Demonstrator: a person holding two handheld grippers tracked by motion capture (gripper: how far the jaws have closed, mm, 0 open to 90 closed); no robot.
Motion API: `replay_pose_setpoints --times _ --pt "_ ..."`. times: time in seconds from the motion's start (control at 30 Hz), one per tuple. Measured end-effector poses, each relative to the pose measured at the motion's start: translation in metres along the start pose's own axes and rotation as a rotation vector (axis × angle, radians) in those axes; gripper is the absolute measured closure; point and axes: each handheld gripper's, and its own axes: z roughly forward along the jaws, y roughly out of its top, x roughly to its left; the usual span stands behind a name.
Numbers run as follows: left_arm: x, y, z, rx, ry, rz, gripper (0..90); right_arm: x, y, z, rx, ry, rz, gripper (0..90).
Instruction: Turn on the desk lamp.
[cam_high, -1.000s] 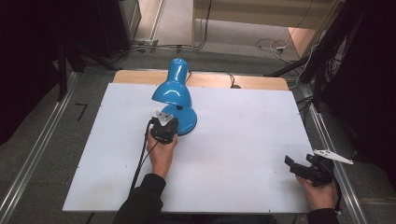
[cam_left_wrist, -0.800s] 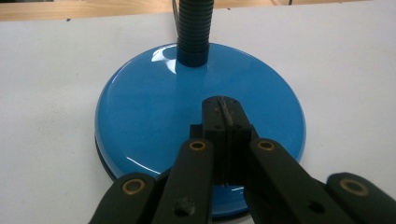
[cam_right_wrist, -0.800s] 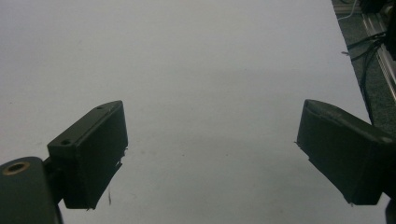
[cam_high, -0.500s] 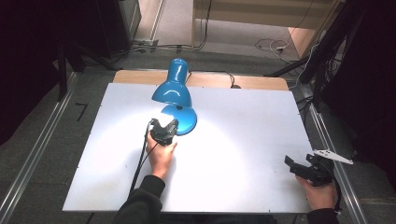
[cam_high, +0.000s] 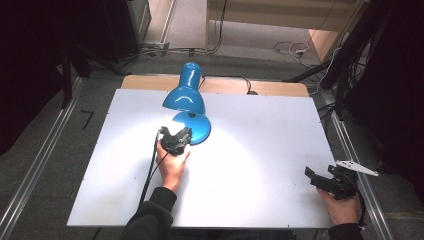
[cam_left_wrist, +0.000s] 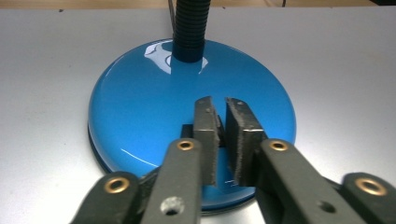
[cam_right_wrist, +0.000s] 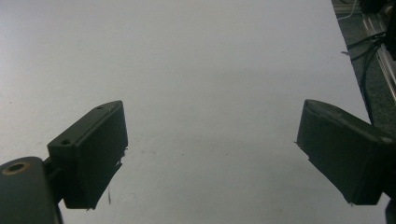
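A blue desk lamp stands on the white table (cam_high: 270, 130), its shade (cam_high: 185, 97) bent down over its round base (cam_high: 199, 126). It is lit and throws a bright pool on the table. My left gripper (cam_high: 181, 135) rests on the near part of the base (cam_left_wrist: 140, 102), beside the black switch (cam_left_wrist: 187, 131). Its jaws have just been opening and stand a narrow slit apart (cam_left_wrist: 222, 106), with nothing pinched between the pads. The ribbed black neck (cam_left_wrist: 189, 28) rises from the base's far side. My right gripper (cam_high: 314, 177) lies open at the table's near right (cam_right_wrist: 210, 140), holding nothing.
A wooden strip (cam_high: 270, 88) runs along the table's far edge, with the lamp's cord going over it. Metal rails (cam_high: 45, 155) flank the table on both sides. Cables (cam_high: 290, 49) lie on the floor beyond. A black cable (cam_high: 150, 170) trails from my left gripper.
The lamp has come on: a bright patch of light now lies on the table around the base. Both hands have stayed in place.
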Motion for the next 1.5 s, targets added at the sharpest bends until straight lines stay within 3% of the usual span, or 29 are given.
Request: replay_pose_setpoints --times 0.07,0.2,0.4,0.5,0.7,1.03,1.2,1.5 --pt "0.0 0.0 -0.001 0.004 -0.017 -0.013 71.6 -0.001 0.0 0.0 0.0 -0.001 0.001 7.3" --pt "0.002 0.002 -0.005 0.018 -0.054 -0.043 66.0 -0.001 0.0 0.001 0.002 -0.001 -0.001 7.3" --pt "0.0 0.007 -0.015 -0.013 -0.049 0.001 36.8 -0.001 0.0 0.001 0.003 -0.003 -0.001 7.3" --pt "0.001 0.007 -0.018 -0.007 -0.05 0.027 30.2 -0.001 0.0 0.001 0.003 -0.003 -0.001 7.3" --pt "0.006 0.009 -0.027 -0.03 -0.05 0.02 24.1 0.0 0.0 0.0 0.004 -0.004 -0.001 7.3" --pt "0.011 0.001 -0.043 -0.022 -0.052 0.018 20.9 0.0 0.0 0.0 0.004 -0.005 0.0 7.3" --pt "0.02 -0.003 -0.057 -0.029 -0.027 0.015 20.1 0.0 0.0 -0.001 -0.002 -0.003 -0.002 7.3" --pt "0.043 -0.014 -0.099 -0.047 0.057 -0.051 18.5 -0.001 -0.001 -0.002 -0.003 -0.002 0.004 7.3"
